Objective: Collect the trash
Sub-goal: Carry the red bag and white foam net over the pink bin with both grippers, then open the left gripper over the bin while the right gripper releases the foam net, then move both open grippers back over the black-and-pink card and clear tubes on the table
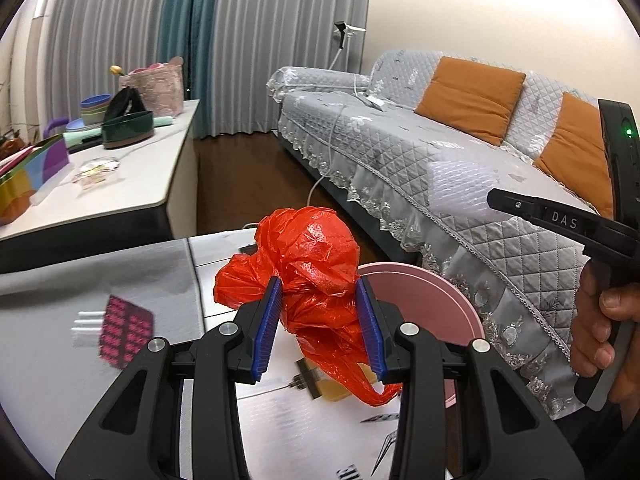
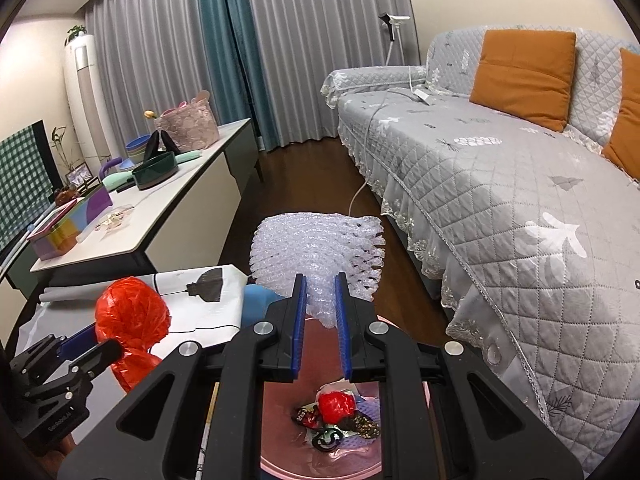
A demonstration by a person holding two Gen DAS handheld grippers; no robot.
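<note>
Red plastic: a crumpled red plastic bag [image 1: 308, 276] sits between the blue pads of the left gripper [image 1: 320, 326], which press into it from both sides; it is held up over the table edge, beside the bin
White foam: a white foam net sleeve [image 2: 320, 256] is pinched at its lower end by the right gripper [image 2: 321, 328], fingers narrow and closed on it, the rest fanning out above the pads
Pink bin: the pink trash bin [image 2: 280, 432] stands directly below the right gripper, between table and sofa; in the left wrist view its rim [image 1: 440, 292] shows just right of the bag
Bin contents: a small red wad [image 2: 336, 406], dark wrappers [image 2: 360, 426] and bits of white foam lie on its bottom
Table: the white table [image 1: 300, 432] has printed paper on it; a pink-patterned packet [image 1: 126, 332] lies on its grey left part
Surroundings: a grey quilted sofa [image 2: 500, 184] with orange cushions [image 2: 524, 76] on the right, a sideboard [image 2: 160, 216] with bowls and a basket on the left
</note>
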